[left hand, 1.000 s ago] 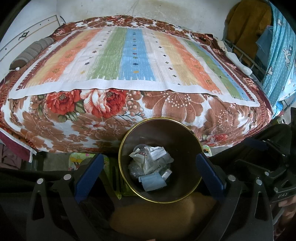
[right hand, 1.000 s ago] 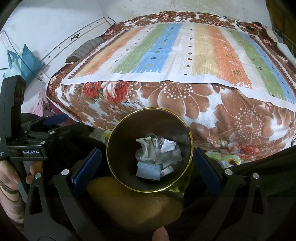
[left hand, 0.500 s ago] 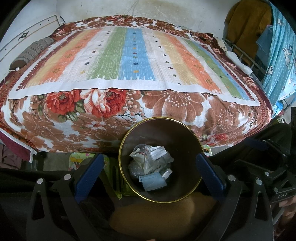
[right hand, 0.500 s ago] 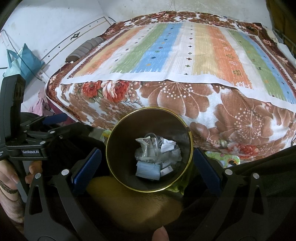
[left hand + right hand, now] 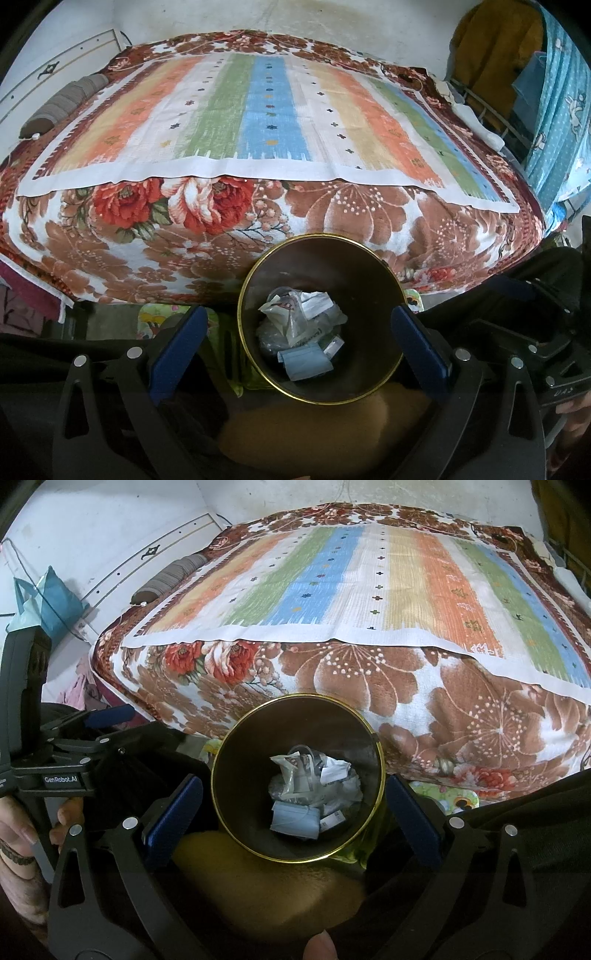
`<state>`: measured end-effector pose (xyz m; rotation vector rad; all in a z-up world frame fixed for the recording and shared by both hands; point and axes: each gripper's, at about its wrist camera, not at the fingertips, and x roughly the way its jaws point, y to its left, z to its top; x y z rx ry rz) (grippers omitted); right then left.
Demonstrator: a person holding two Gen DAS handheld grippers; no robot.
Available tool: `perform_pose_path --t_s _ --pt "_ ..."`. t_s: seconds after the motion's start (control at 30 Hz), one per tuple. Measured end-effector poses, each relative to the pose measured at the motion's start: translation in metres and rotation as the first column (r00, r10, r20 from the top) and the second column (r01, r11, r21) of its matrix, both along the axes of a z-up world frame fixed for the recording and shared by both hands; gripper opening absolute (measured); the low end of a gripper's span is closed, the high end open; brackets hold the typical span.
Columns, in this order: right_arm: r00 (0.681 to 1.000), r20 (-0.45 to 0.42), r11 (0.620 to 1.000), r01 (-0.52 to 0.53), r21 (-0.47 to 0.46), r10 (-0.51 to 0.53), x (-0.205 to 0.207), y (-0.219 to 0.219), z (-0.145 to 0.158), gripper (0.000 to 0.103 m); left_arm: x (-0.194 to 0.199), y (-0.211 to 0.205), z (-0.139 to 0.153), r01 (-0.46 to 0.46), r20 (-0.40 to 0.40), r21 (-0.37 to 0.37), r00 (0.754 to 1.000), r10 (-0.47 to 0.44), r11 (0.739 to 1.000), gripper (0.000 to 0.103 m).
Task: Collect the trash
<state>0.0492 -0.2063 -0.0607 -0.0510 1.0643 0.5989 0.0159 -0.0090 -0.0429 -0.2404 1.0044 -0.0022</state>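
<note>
A round dark bin with a gold rim stands on the floor at the foot of the bed. Inside lies a pile of trash: crumpled wrappers, clear plastic and a blue face mask. My left gripper is open and empty, hovering above the bin with its blue pads either side of it. My right gripper is also open and empty above the bin. The left gripper's body shows at the left of the right wrist view.
A bed with a floral blanket and striped cloth fills the space behind the bin. A grey roll lies at its far left. Blue fabric hangs at the right. A yellow-brown cushion lies in front of the bin.
</note>
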Motion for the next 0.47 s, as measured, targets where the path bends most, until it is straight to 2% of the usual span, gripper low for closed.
perform_pose_path --t_s 0.47 --pt "1.0 0.0 1.0 0.0 0.002 0.0 -0.0001 -0.0002 -0.0001 0.094 -0.0003 -0.0043 0.0009 0.025 0.017 0.02 1.0 -0.025 0.999 0.097"
